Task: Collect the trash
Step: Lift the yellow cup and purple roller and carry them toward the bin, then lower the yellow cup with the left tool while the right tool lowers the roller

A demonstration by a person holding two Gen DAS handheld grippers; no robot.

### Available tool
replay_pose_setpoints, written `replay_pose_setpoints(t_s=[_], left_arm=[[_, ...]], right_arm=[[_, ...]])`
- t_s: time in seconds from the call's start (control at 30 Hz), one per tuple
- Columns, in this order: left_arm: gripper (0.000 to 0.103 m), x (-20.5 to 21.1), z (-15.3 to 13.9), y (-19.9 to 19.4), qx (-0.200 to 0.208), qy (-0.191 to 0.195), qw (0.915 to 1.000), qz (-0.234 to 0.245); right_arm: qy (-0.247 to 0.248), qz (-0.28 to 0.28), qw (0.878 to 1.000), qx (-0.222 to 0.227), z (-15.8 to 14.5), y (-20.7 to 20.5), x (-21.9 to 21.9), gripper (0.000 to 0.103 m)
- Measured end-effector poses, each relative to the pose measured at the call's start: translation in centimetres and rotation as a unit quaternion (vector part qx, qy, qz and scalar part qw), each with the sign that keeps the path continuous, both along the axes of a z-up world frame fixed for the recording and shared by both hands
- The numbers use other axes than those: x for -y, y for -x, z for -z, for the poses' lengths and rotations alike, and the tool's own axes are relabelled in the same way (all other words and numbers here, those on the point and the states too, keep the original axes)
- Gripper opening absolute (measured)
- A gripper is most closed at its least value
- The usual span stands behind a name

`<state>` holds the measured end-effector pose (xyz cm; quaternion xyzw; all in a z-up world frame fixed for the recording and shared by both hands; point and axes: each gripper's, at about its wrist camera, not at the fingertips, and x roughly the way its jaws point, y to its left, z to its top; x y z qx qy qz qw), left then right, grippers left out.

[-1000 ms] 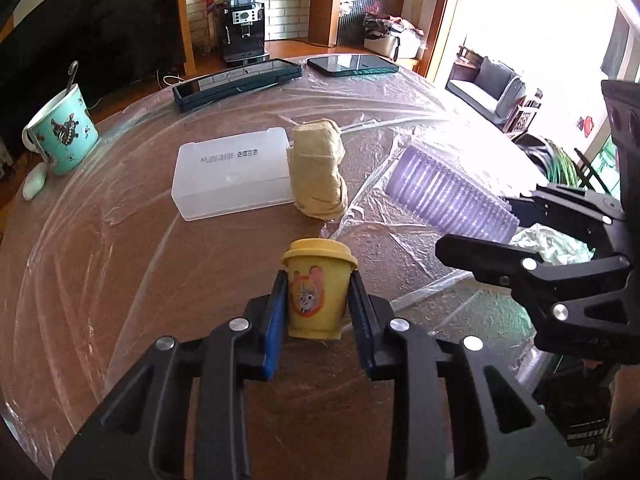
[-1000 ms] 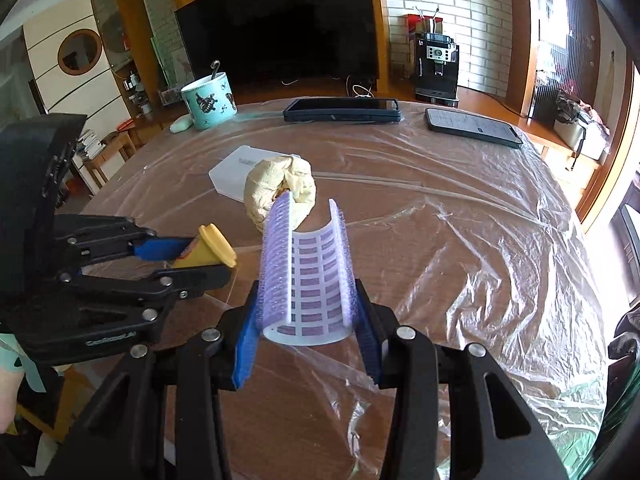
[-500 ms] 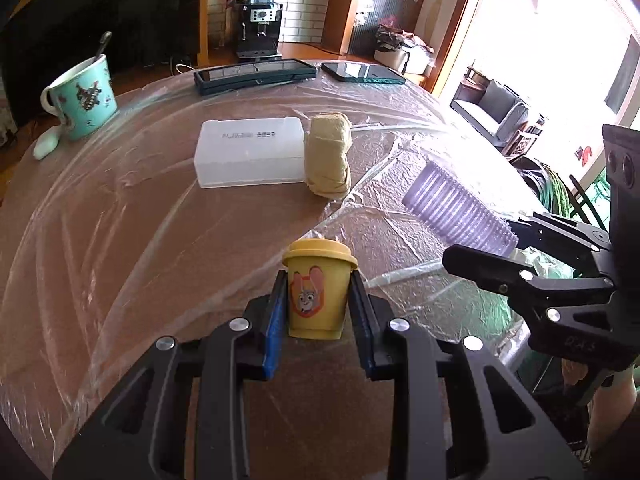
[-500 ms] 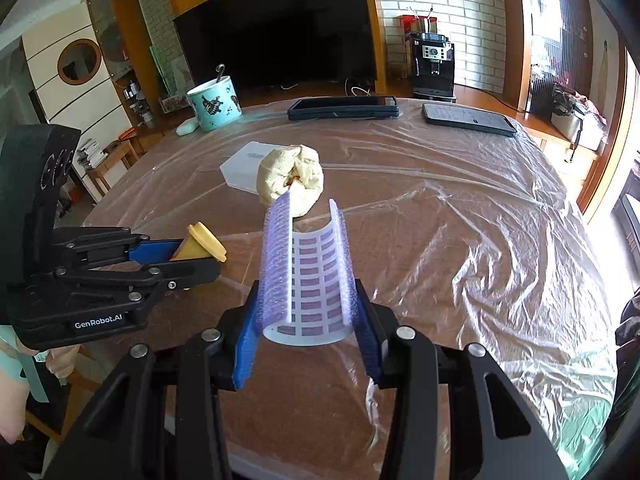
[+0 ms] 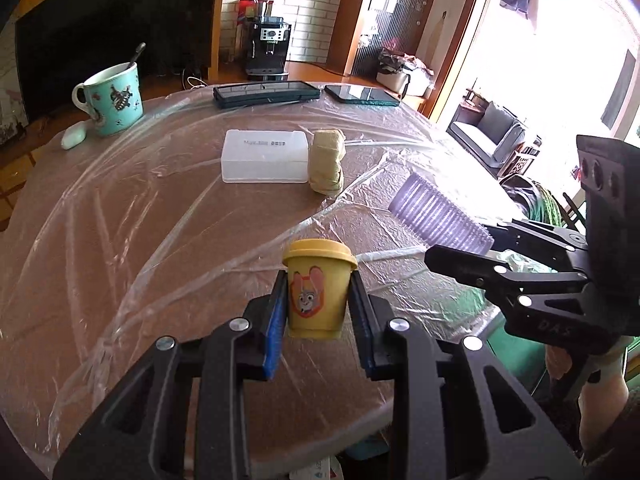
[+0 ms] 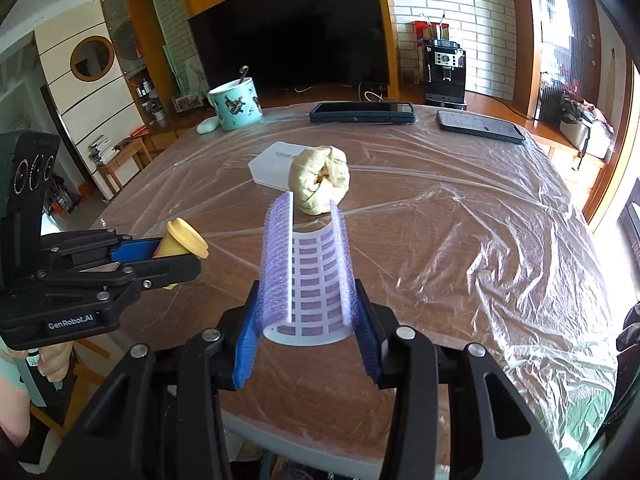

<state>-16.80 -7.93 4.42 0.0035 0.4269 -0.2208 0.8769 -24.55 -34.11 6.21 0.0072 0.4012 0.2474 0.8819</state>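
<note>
Gripping a small yellow cup [image 5: 318,294] between its blue pads, the left gripper [image 5: 319,312] holds it upright, lid on, above the near edge of the table [image 5: 120,240]; a cartoon animal shows on the cup's front. The right gripper [image 6: 306,316], beside it, is clamped on a purple roller [image 6: 308,276], a split ribbed cylinder lying lengthwise along the fingers with its open side up. From the left wrist view the roller [image 5: 440,216] shows off to the right of the cup, just ahead. Clear plastic sheet [image 6: 480,220] covers the table under both. Ahead of the grippers, a cream cloth bundle [image 6: 320,184] sits touching a white box [image 5: 264,156]. Farther out, left: a teal mug [image 5: 112,100] with a spoon in it, and a small pale object [image 5: 74,138] just beside it. At the far edge, two dark flat devices: a long case [image 6: 362,112] and a phone [image 6: 478,126]. Beyond the table, a television [image 6: 292,36] and a coffee machine [image 6: 444,72] against a white brick wall.
</note>
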Motion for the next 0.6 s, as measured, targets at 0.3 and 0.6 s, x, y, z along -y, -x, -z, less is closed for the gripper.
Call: replay_pose_setpoints(t_s=[0.3,0.6], left_arm=[[0.032,-0.5,-1.0,2.3,0.013,0.005,0.9999,0.002],[0.032,-0.7,-1.3,4.7,0.019,0.007,0.9998,0.007]], right_arm=[[-0.011,-0.016,1.000,0.002,-0.8,1.9,0.2,0.042],[-0.013,-0.034,0.999,0.009,-1.5,4.6,0.2,0.042]])
